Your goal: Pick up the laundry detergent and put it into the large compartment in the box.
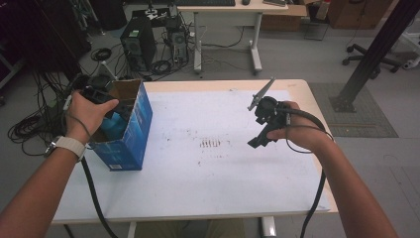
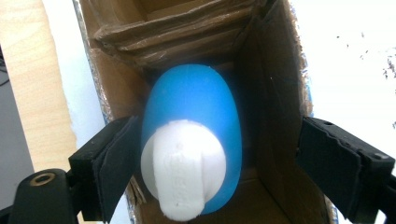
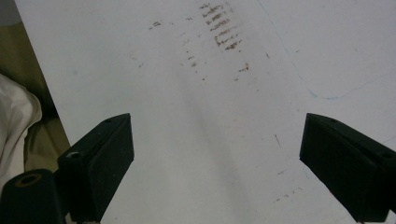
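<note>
Table [image 1: 208, 188]: white top, brown scuffs at centre. Box [image 1: 130, 134]: blue, open-topped, stood at the table's left edge. Bottle [image 2: 194, 126]: blue, white cap, lodged inside the box. Left gripper [image 2: 212, 154]: held over the box, jaws spread around the bottle, right one clear of it. Right gripper [image 3: 215, 154]: held above bare table, jaws spread, nothing between.

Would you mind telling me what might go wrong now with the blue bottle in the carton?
1. One of the left gripper's fingers lies against the blue bottle; pulling out could drag or tip it.
2. The other finger sits at the carton wall, so withdrawing may snag and shift it.
</note>
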A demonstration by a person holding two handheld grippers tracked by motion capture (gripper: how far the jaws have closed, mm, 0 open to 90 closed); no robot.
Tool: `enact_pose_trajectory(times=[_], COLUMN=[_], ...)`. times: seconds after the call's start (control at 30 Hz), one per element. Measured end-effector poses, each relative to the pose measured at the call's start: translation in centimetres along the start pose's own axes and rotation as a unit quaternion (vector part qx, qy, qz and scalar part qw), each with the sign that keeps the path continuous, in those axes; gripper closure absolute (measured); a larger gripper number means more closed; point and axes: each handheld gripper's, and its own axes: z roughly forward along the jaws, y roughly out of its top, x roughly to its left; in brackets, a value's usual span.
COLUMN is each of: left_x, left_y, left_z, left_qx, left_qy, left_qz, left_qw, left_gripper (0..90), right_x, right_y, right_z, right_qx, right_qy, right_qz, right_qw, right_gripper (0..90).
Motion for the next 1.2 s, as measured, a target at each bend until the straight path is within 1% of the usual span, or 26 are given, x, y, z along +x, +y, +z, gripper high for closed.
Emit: enact_pose_trajectory(times=[0.03,0.1,0.2,0.27,0.33,0.4,0.5,0.57,0.63,0.87,1.07,1.13,1.2], left_x=[0.0,-0.1,-0.3,-0.3,-0.4,-0.6,-0.8,-0.8,-0.9,-1.3,-1.4,-1.5,-1.7], left_y=[0.0,0.1,0.1,0.2,0.2,0.2,0.3,0.3,0.5,0.8,1.0,1.1,1.1], left_z=[0.0,-0.4,-0.8,-1.0,-1.3,-1.6,-1.8,-2.0,-2.5,-3.5,-4.1,-4.6,-4.8], left_qx=[0.000,0.001,0.000,0.000,-0.001,0.003,0.009,0.009,0.008,0.009,0.009,0.007,0.011], left_qy=[0.000,0.004,0.004,0.005,0.001,0.002,-0.001,-0.001,-0.002,0.004,0.003,0.004,0.008], left_qz=[0.000,0.006,0.013,0.015,0.015,0.024,0.029,0.029,0.032,0.039,0.043,0.047,0.053], left_qw=[1.0000,1.0000,0.9999,0.9999,0.9999,0.9997,0.9995,0.9995,0.9995,0.9992,0.9990,0.9989,0.9985], left_gripper=[14.3,14.2,14.1,14.1,14.0,14.1,14.2,14.3,14.3,14.4,14.3,14.4,14.5], right_x=[0.0,0.0,0.1,0.1,0.1,0.1,0.1,0.1,0.1,0.2,0.2,0.2,0.2], right_y=[0.0,0.0,-0.1,-0.1,-0.1,-0.1,-0.2,-0.2,-0.1,-0.1,-0.1,-0.1,-0.1], right_z=[0.0,-0.1,-0.2,-0.3,-0.3,-0.4,-0.5,-0.5,-0.5,-0.5,-0.6,-0.7,-0.7], right_qx=[-0.001,0.000,-0.001,-0.002,-0.002,-0.002,-0.002,-0.002,-0.002,-0.002,-0.003,-0.002,-0.002], right_qy=[0.000,-0.001,-0.001,-0.002,-0.002,-0.002,-0.003,-0.004,-0.004,-0.004,-0.004,-0.005,-0.005], right_qz=[-0.001,-0.001,-0.001,-0.001,-0.001,0.000,0.001,0.000,0.000,-0.002,-0.002,-0.002,-0.001], right_qw=[1.0000,1.0000,1.0000,1.0000,1.0000,1.0000,1.0000,1.0000,1.0000,1.0000,1.0000,1.0000,1.0000], right_gripper=[10.1,10.1,10.1,10.1,10.1,10.1,10.1,10.1,10.1,10.1,10.1,10.1,10.1])
